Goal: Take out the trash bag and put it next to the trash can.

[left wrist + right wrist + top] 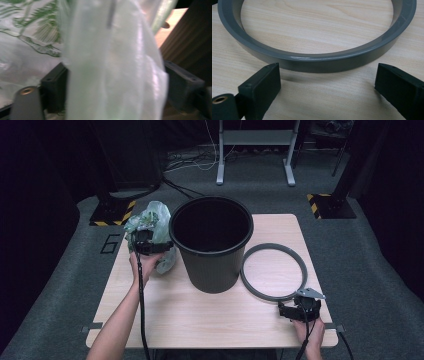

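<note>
left of bin (212,245), bag (152,227) upright between parted left gripper (145,241); right gripper (299,307) parted.

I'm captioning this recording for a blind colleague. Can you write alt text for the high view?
A black bin stands upright at the middle of a light wooden table. On its left the left gripper is at a crumpled pale green plastic bag. On its right a grey ring lies flat, with the right gripper just short of its near edge.
</note>
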Available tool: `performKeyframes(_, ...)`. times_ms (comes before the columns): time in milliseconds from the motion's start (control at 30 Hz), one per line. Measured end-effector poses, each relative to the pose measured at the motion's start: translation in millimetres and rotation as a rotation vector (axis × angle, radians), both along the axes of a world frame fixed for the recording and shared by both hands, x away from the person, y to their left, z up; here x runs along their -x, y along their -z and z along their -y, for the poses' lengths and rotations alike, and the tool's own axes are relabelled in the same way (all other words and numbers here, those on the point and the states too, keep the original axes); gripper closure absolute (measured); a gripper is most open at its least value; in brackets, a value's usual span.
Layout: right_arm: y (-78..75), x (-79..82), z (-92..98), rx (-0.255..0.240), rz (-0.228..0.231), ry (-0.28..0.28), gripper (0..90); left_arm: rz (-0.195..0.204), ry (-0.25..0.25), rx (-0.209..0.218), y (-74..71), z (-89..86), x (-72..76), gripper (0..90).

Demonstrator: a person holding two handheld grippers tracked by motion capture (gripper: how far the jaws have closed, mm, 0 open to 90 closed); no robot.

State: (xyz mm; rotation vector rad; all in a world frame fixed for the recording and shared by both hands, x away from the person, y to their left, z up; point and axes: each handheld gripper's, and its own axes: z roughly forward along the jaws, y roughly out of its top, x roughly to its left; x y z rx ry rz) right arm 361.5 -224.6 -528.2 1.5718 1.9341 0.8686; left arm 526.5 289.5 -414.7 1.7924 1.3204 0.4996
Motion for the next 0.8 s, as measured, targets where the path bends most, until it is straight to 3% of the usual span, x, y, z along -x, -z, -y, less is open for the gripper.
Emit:
performKeyframes(100, 0.1, 0.0, 0.1, -0.001, -0.003, -0.001, 4.2, 0.005, 0.006, 0.001, -3.9, -0.5, 5.6, 11.3)
performKeyframes(300, 0.6, -0.7, -1.2, 0.011, -0.015, -0.008, 3.4, 0.019, 0.014, -0.040, -6.5, -1.3, 20.9, 4.0)
performKeyframes(800, 0.6, -0.6, -1.5, 0.012, -0.017, -0.005, 3.3, 0.077, 0.055, -0.087, -5.9, 0.7, 62.6, 1.8)
